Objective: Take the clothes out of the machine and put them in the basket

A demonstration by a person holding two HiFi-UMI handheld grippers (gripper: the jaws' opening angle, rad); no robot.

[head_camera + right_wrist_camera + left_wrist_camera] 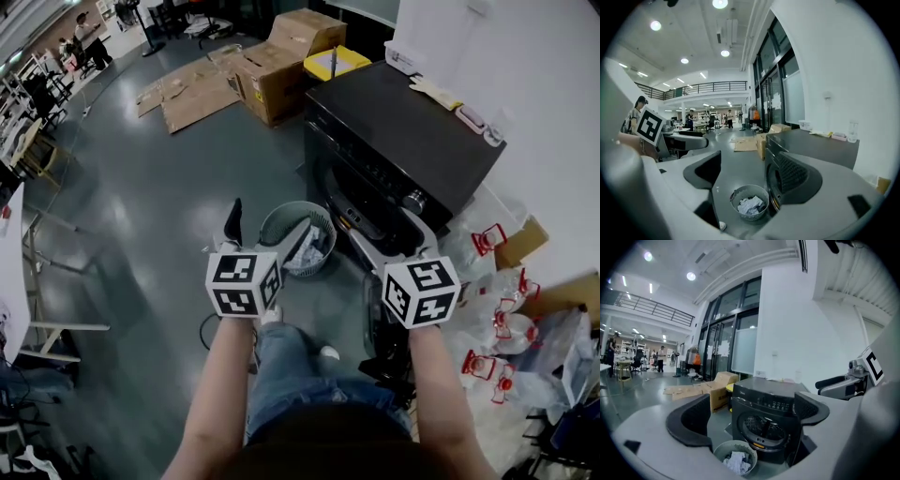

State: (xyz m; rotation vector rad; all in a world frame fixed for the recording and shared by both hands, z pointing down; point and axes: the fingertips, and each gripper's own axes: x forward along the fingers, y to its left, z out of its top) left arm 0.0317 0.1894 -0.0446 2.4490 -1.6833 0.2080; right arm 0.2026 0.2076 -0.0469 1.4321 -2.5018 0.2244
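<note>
Left gripper (750, 419) and right gripper (750, 176) both spread wide and empty, likely free for another reach; ahead and below them, pale clothes (737, 462) lie in the basket (719, 453) just before the dark machine (761, 401)

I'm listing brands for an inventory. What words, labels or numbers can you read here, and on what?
Nothing is legible.
Panel print on the machine: too small.
Yellow label on the cardboard box: blurred.
Red print on the plastic bags: unreadable.
Cubes on the left gripper and right gripper: square patterns, no words.
</note>
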